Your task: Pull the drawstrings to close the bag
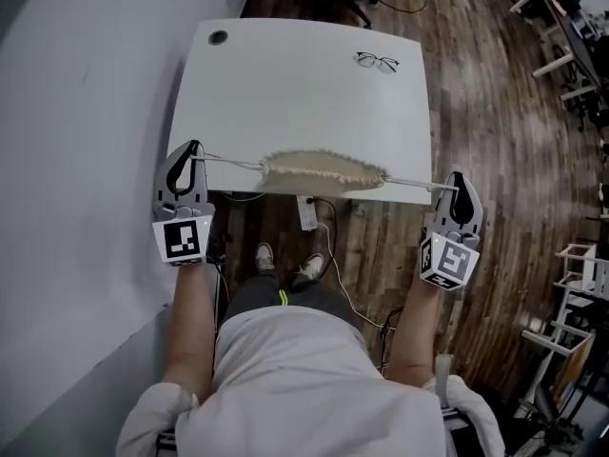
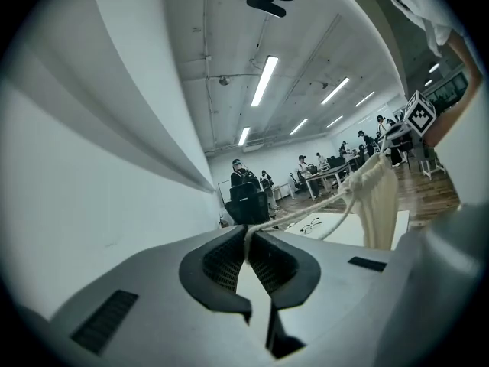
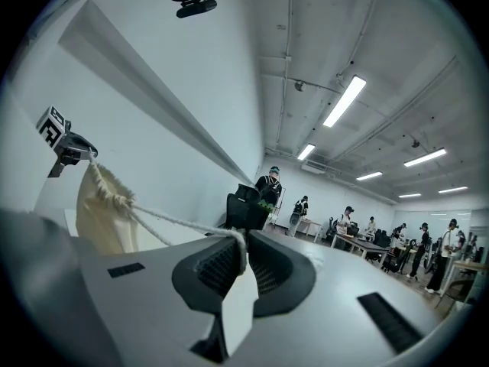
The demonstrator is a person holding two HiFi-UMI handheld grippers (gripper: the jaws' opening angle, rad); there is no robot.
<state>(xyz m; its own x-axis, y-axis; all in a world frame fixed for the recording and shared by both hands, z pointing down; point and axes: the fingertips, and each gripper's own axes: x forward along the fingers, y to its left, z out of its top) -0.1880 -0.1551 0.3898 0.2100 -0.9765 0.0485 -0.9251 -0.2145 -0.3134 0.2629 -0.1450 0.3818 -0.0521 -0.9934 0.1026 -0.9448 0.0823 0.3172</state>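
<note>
Bag strung taut between both grippers, mouth cinched.
1 bag (image 1: 324, 169), 2 drawstrings, 2 grippers, 1 table (image 1: 304, 93), 1 pair of glasses (image 1: 378, 61) at the far side. Left gripper (image 1: 195, 150) clamped on the left drawstring (image 1: 228, 161), right gripper (image 1: 455, 181) clamped on the right drawstring (image 1: 411, 183). Bag sits over the table's near edge, between the grippers. Its gathered mouth is the long axis, running left-right along that edge, right end slightly nearer the person.

The cream cloth bag (image 1: 324, 169), mouth gathered tight, hangs over the table's (image 1: 304, 84) 6 o'clock edge. Its drawstrings (image 1: 233, 161) stretch taut toward 9 and 3 o'clock.
</note>
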